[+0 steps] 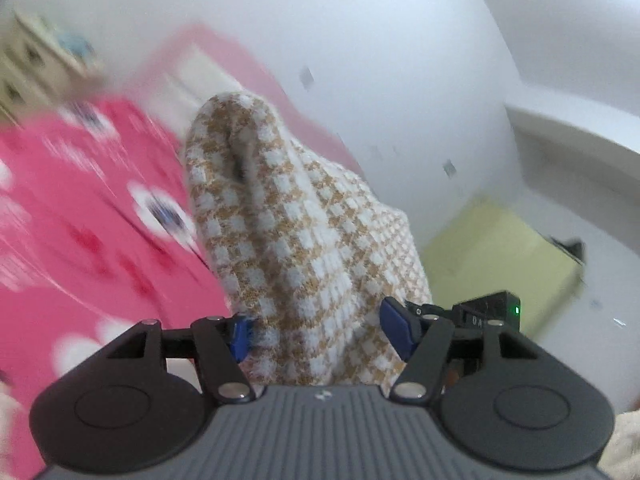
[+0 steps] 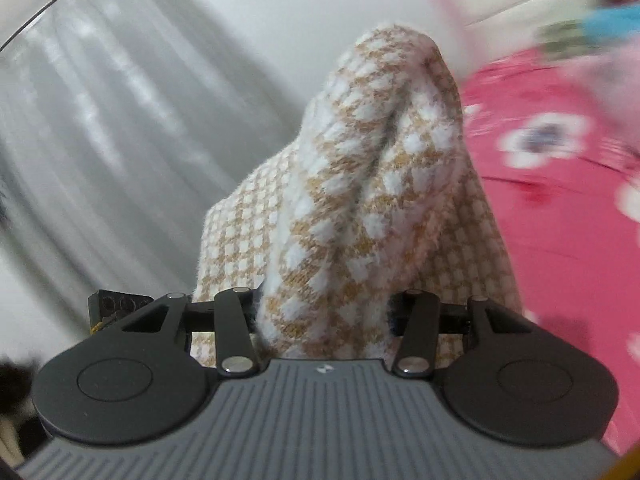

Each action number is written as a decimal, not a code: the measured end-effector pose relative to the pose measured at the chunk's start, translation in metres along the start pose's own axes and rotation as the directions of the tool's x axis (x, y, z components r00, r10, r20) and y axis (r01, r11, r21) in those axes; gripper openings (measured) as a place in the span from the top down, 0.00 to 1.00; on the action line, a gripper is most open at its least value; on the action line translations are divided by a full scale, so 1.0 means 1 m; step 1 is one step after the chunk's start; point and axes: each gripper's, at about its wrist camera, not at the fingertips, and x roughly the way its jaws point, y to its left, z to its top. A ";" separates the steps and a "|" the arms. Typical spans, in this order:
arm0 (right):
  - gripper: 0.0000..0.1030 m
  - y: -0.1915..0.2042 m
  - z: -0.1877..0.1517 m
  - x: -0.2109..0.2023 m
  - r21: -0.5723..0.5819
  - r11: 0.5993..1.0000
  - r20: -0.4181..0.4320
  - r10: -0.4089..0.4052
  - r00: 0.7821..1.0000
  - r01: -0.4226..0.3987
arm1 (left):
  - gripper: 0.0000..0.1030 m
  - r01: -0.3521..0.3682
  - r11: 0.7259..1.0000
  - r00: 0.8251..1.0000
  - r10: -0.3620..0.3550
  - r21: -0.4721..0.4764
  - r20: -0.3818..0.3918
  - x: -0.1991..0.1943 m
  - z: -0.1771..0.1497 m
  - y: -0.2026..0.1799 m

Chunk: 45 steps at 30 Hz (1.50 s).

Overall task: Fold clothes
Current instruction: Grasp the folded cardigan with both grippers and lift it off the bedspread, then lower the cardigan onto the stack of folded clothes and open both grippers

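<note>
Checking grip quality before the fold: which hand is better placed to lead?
Right, probably. The right gripper pinches the tan-and-white checked knit garment snugly; the left gripper shows a gap beside one blue pad.

Only a few marks can be read. In the left wrist view, a black module [image 1: 486,312] just right of the right finger carries the pale characters "0 A", beside a green light. A small white logo, without letters, sits on each grey ribbed housing [image 2: 322,369] behind the fingers.
</note>
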 end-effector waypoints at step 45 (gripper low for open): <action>0.56 0.094 0.028 0.335 -0.424 0.792 -0.425 0.254 0.869 -0.439 | 0.34 -0.661 0.744 0.693 0.655 -0.097 0.299 -0.199 0.029 0.051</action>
